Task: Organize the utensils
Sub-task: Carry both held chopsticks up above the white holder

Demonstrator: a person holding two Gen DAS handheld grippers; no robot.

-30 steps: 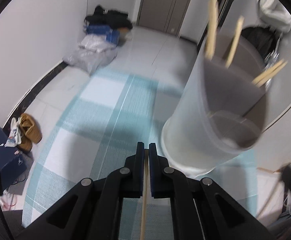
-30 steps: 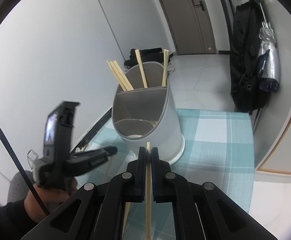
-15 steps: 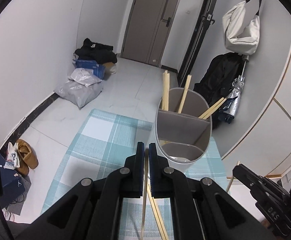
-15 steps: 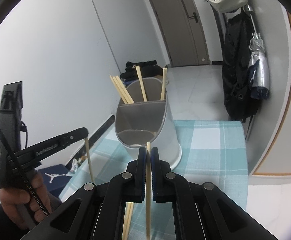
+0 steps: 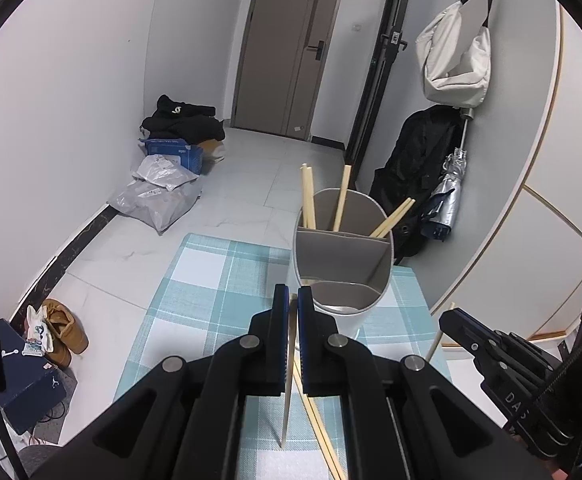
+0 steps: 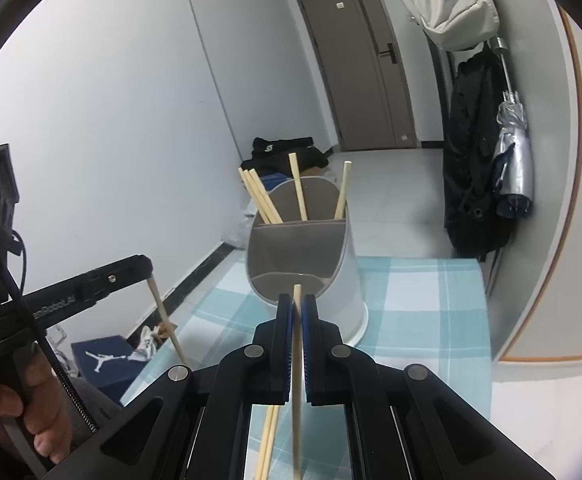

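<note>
A grey-white utensil holder stands on the checked tablecloth, with several chopsticks upright in its back compartment. My left gripper is shut on a single chopstick that hangs down below its jaws, just in front of the holder. My right gripper is shut on another chopstick, held upright in front of the holder. Two loose chopsticks lie on the cloth beneath the grippers. Each gripper shows in the other's view, the right one and the left one.
The teal checked cloth covers a small table with edges to the left and right. Shoes and a blue box lie on the floor at left. Bags sit by the door. A black coat and umbrella hang at right.
Both grippers have pulled back and up from the holder, which now looks smaller and farther. Each still holds its chopstick.
</note>
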